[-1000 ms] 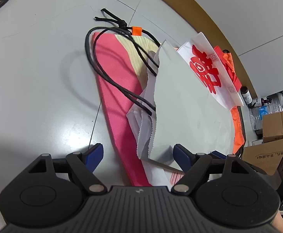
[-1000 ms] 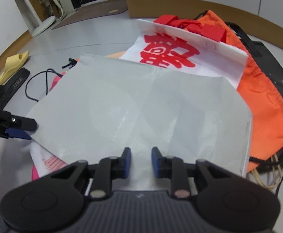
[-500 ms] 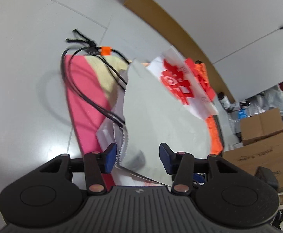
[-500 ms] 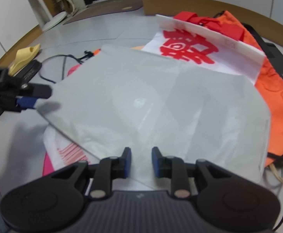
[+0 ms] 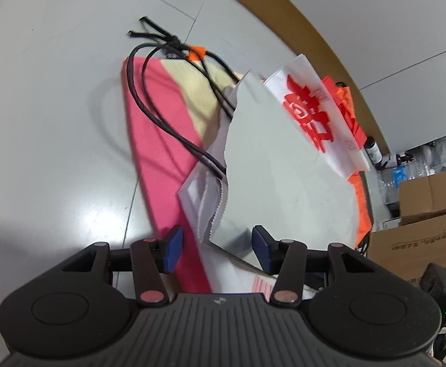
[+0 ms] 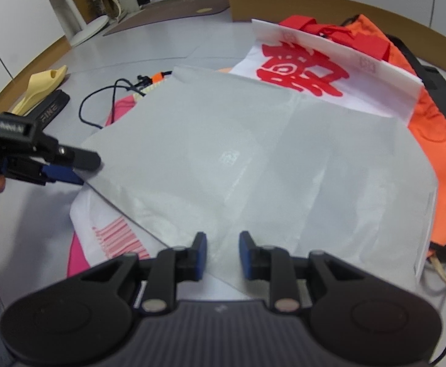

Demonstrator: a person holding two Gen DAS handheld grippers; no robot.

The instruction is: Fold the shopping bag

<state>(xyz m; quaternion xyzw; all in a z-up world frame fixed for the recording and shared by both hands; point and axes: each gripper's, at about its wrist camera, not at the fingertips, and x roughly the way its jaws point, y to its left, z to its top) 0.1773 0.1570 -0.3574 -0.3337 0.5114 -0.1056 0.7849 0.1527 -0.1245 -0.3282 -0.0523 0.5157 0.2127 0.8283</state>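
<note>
Centrally, the grey shopping bag (image 6: 253, 159) lies flat on the surface (image 5: 54, 91), over a pink bag (image 5: 158, 153) and partly over a white bag with red print (image 6: 302, 70). The left claw (image 5: 216, 247) stands spread around the grey bag's corner without pinching it. The right claw (image 6: 222, 255) hovers above the near edge, fingers slightly apart, gripping nothing.

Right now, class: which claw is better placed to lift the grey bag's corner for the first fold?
Left. The left claw already straddles the grey bag at its corner; the right claw hovers mid-edge.
</note>
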